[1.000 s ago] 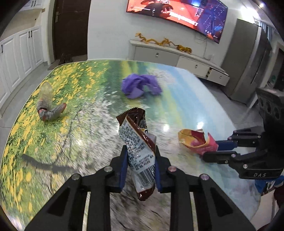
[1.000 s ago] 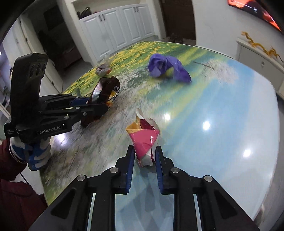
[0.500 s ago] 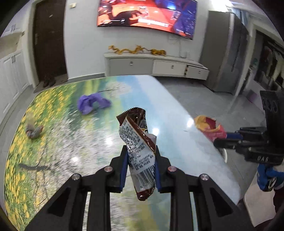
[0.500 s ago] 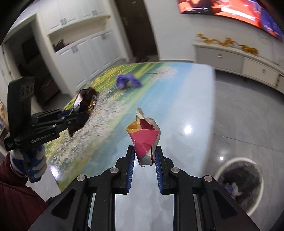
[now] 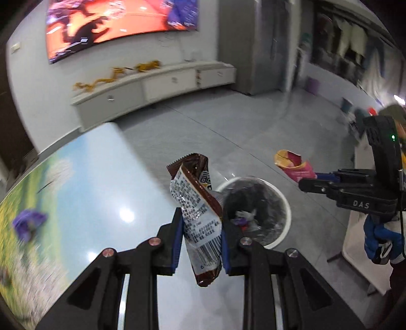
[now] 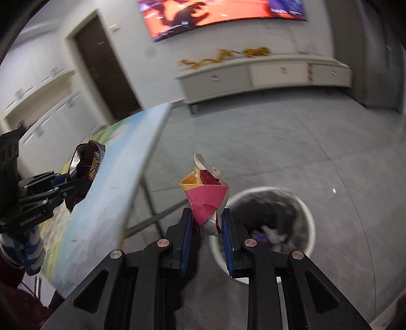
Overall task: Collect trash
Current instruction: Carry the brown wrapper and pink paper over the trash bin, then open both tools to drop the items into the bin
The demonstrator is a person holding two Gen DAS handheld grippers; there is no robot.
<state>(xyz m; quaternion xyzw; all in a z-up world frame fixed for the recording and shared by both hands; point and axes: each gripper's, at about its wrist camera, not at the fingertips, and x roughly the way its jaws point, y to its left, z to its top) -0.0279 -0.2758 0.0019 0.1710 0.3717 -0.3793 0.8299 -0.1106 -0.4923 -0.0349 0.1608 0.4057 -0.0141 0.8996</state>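
Both wrist views: indoor light, moderately bright, cool grey cast. Strong fisheye bending; walls and cabinet lines curve, corners fall to black vignette.

Left view: motion blur over the table point(image 5: 83, 182) left of the left gripper point(image 5: 201, 238), worst at the far left edge, where the print smears. Round glare spot on the glossy top just left of the gripper. Wrapper point(image 5: 195, 203) in the gripper stays sharp.

Right view: bin point(image 6: 269, 223) right of the right gripper point(image 6: 205, 233) blurred, contents indistinct. Floor ahead streaked. Wall screen point(image 6: 218, 15) ahead glows orange, overexposed and smeared.
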